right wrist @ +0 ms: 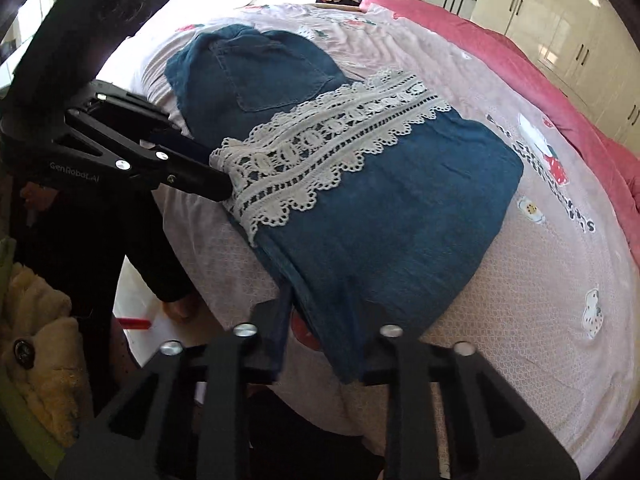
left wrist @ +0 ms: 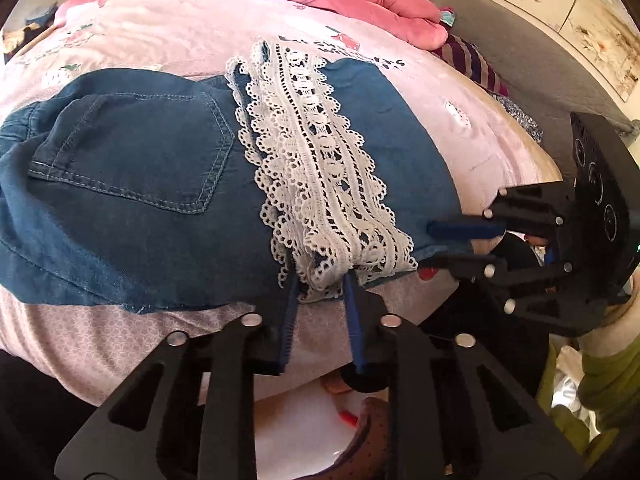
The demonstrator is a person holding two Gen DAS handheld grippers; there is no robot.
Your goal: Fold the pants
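Pink bed [right wrist: 520,300] is spread with half-folded pants [right wrist: 380,208], lace hem [left wrist: 320,184] uppermost. Left hand-held gripper [left wrist: 320,280] is parted around the hem; right hand-held gripper [right wrist: 324,316] parted around the denim edge. Both edges should be pinched evenly before folding.

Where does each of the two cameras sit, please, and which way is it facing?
Left wrist: on the left tool, looking across the bed at the pants, fingers open around the lace hem; the right tool enters from the right.
Right wrist: on the right tool, looking along the pants toward the wardrobe; the left tool enters from the left.
Shared: pants, lace, pink sheet, both tools.
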